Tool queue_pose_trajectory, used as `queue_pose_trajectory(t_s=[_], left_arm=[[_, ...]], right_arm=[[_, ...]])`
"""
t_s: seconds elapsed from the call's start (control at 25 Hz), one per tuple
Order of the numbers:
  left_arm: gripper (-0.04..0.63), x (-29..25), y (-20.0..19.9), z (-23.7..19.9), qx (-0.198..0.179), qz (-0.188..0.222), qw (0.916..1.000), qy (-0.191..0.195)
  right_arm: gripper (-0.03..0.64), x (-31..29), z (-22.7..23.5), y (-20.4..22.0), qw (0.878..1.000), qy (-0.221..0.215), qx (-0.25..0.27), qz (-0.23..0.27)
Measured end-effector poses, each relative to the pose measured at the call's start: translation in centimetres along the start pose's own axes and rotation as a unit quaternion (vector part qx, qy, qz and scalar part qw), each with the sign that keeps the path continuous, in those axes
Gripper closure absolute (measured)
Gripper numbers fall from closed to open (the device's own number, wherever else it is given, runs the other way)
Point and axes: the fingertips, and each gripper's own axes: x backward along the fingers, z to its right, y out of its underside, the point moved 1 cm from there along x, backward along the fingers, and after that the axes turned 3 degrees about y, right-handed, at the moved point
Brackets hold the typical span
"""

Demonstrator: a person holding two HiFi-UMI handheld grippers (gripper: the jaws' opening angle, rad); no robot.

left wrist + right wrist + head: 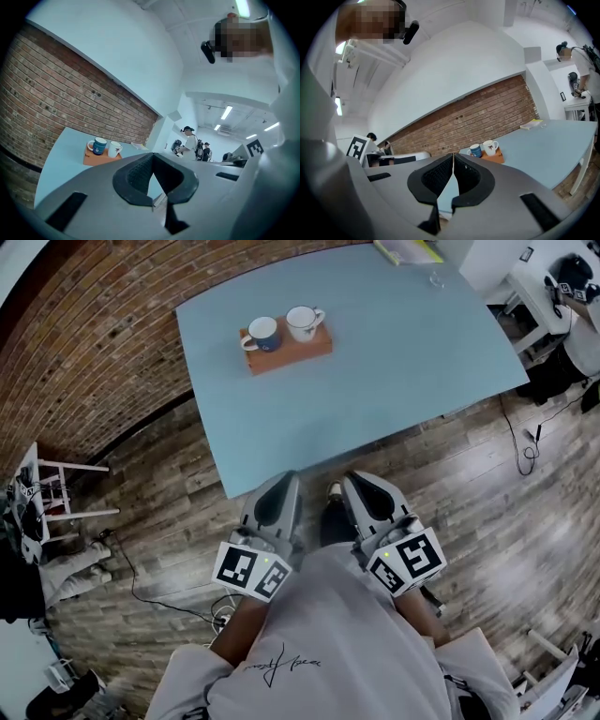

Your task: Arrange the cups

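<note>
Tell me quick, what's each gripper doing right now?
Left gripper: closed, holding nothing.
Right gripper: closed, holding nothing.

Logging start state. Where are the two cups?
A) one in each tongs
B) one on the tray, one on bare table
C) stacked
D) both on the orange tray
D: the blue cup and the white cup stand side by side on the orange tray.
</note>
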Motion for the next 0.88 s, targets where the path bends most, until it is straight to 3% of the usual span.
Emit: queue_pose_trajectory(t_s=[0.36, 0.72, 0.88], left_arm=[[0.586, -7.8, -0.8, 0.1, 0.001, -0.007, 1.0000, -0.005], [0.586, -9.8, -1.8, -0.4, -0.013, 0.000, 0.9997, -0.019], [0.586, -10.8, -2.0, -0.2, -0.024, 0.003, 0.9997, -0.007]], right_arm=[[0.595, -3.4, 5.8, -1.0, 0.999, -0.020, -0.017, -0.037], [0.595, -4.4, 8.7, -2.3, 0.999, -0.026, -0.014, -0.029], [0.595, -4.8, 9.5, -2.3, 0.999, -0.028, -0.008, -0.029]])
